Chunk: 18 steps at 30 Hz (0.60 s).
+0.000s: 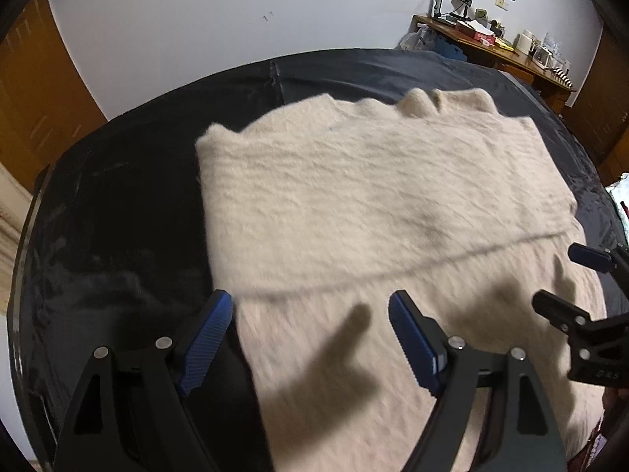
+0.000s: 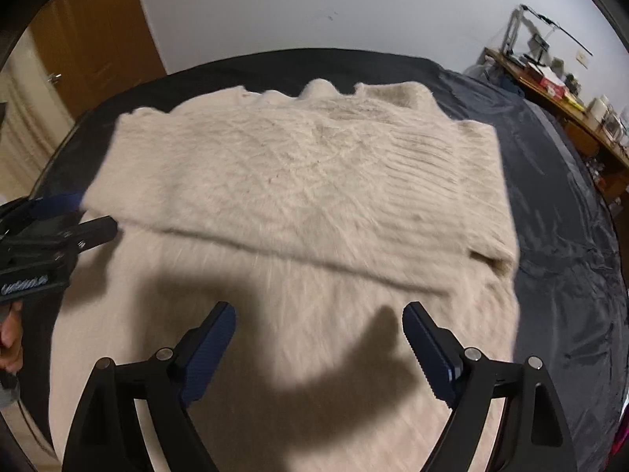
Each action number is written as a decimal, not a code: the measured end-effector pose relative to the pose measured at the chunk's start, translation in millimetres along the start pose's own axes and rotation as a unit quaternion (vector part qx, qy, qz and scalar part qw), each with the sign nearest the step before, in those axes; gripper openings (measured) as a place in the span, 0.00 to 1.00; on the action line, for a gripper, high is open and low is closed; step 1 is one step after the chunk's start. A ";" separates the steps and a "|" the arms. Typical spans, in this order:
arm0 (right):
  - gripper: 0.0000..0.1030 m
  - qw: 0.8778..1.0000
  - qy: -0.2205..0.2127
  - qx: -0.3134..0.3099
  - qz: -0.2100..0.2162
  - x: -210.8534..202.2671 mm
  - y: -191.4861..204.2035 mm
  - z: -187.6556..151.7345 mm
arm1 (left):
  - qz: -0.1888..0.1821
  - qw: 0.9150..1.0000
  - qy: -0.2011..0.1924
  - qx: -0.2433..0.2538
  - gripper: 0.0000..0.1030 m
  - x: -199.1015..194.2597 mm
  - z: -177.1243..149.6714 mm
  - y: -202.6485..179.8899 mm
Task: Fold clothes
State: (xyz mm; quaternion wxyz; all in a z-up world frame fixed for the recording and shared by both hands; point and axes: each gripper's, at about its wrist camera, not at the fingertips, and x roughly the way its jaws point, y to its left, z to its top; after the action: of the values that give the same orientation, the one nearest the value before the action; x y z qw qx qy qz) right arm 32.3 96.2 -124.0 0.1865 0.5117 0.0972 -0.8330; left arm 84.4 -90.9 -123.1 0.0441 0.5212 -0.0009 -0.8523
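Note:
A cream fuzzy knit sweater (image 1: 373, 196) (image 2: 306, 173) lies flat on a bed's dark sheet (image 1: 118, 216) (image 2: 558, 204). Its far part is doubled over, and the folded layer's edge runs across the middle. My left gripper (image 1: 310, 306) hangs open above the sweater's near left edge, with nothing between its blue pads. My right gripper (image 2: 319, 314) is open too, over the near part of the sweater, and its shadow falls on the knit. Each gripper also shows in the other's view: the right gripper (image 1: 566, 279) at the right edge, the left gripper (image 2: 84, 214) at the left edge.
A cluttered wooden desk (image 1: 491, 43) (image 2: 570, 98) stands beyond the bed's far right corner. A wooden door (image 2: 90, 39) and a white wall lie behind the bed. A person's hand (image 2: 8, 338) shows at the left edge. Dark sheet lies bare on both sides of the sweater.

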 end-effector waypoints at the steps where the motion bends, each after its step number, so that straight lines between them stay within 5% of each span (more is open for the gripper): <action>1: 0.86 1.000 0.002 -0.007 0.007 -6.1 -2.7 -7.6 | 0.001 1.000 0.003 0.000 0.82 -3.2 -6.0 -4.1; 11: 0.86 0.996 0.052 -0.068 0.040 -28.1 -23.5 -90.6 | 0.014 0.999 0.040 0.013 0.82 -24.8 -78.2 -39.2; 15: 0.87 0.992 0.033 -0.119 0.029 -33.0 -22.8 -112.2 | 0.026 0.998 0.063 0.007 0.82 -24.4 -104.6 -41.8; 18: 0.87 0.996 0.038 -0.076 0.016 -31.7 -25.9 -111.0 | 0.025 0.997 0.065 -0.014 0.82 -28.7 -114.6 -38.7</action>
State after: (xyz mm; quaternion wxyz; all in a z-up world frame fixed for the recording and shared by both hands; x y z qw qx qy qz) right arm 125.2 165.6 -147.3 0.2342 0.5291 0.1589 -0.8000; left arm 196.4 -45.1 -151.7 0.0732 0.5743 0.0010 -0.8154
